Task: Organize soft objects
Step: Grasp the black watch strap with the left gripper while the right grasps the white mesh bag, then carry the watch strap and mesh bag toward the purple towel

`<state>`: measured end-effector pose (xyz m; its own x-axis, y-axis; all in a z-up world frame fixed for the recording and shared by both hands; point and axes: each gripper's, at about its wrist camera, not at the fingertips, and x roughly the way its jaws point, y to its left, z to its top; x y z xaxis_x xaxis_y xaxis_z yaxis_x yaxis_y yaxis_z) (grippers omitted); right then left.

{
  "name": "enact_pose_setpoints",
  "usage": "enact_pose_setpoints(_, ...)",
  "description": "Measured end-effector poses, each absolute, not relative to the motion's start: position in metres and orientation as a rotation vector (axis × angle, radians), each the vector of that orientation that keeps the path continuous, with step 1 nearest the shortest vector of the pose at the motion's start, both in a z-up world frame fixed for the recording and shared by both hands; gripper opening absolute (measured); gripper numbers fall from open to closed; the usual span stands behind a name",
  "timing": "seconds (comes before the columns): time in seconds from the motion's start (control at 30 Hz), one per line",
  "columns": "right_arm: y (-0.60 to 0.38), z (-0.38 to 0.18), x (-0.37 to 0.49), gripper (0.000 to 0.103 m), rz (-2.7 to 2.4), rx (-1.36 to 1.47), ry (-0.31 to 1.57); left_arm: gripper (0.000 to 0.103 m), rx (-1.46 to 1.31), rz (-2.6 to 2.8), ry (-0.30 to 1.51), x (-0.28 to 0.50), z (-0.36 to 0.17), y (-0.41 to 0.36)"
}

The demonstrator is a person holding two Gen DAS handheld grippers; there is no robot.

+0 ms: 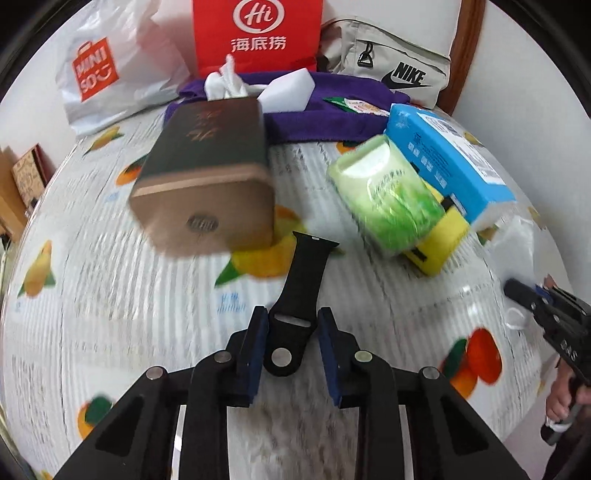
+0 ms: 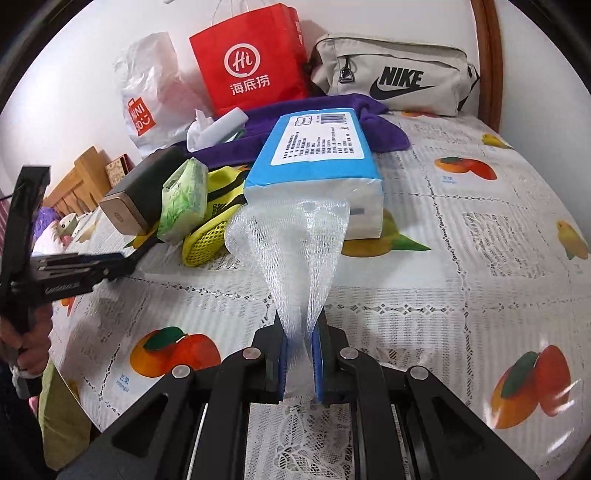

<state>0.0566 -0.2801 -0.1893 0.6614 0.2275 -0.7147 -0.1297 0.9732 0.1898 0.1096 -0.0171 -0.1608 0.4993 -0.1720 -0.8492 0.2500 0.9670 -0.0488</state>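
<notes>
My left gripper (image 1: 291,321) has its jaws close around a black watch strap (image 1: 299,295) that sticks forward over the table; the pads sit just beside it, so contact is unclear. My right gripper (image 2: 299,332) is shut on a white foam net sleeve (image 2: 295,243) and holds it up in front of a blue tissue pack (image 2: 317,155). A green tissue pack (image 1: 388,192) lies on a yellow mesh item (image 1: 439,236). A dark tissue box (image 1: 207,173) stands to the left. The right gripper also shows at the right edge of the left wrist view (image 1: 517,291).
A purple towel (image 1: 332,118) with a white sponge block (image 1: 288,92) lies at the back. Behind it stand a red paper bag (image 1: 258,33), a white Miniso plastic bag (image 1: 110,74) and a beige Nike pouch (image 2: 395,77). The fruit-print tablecloth (image 2: 461,258) covers the table.
</notes>
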Motion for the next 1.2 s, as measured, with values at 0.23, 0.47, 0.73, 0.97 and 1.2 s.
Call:
enact_pose_setpoints(0.23,-0.284,-0.191,0.054,0.011,0.21,0.139,0.824,0.043,0.073,-0.284,1.024,0.099,-0.16,-0.014)
enact_pose_setpoints(0.47,-0.289,-0.192,0.05,0.011,0.193,0.141,0.832,0.029,0.171,-0.262,0.976,0.109,-0.165,-0.033)
enact_pose_setpoints(0.73,-0.289,-0.193,0.048,0.011,0.185,0.149,0.828,0.02,0.149,-0.277,0.977,0.102,-0.163,-0.03)
enact_pose_setpoints(0.97,-0.286,-0.181,0.046,0.011,0.203,0.13,0.812,0.02,0.103,-0.26,0.984,0.096,-0.155,-0.021)
enact_pose_setpoints(1.2,-0.287,-0.166,0.046,0.011,0.228,0.137,0.781,0.02,0.073,-0.251,0.953,0.096,-0.137,-0.011)
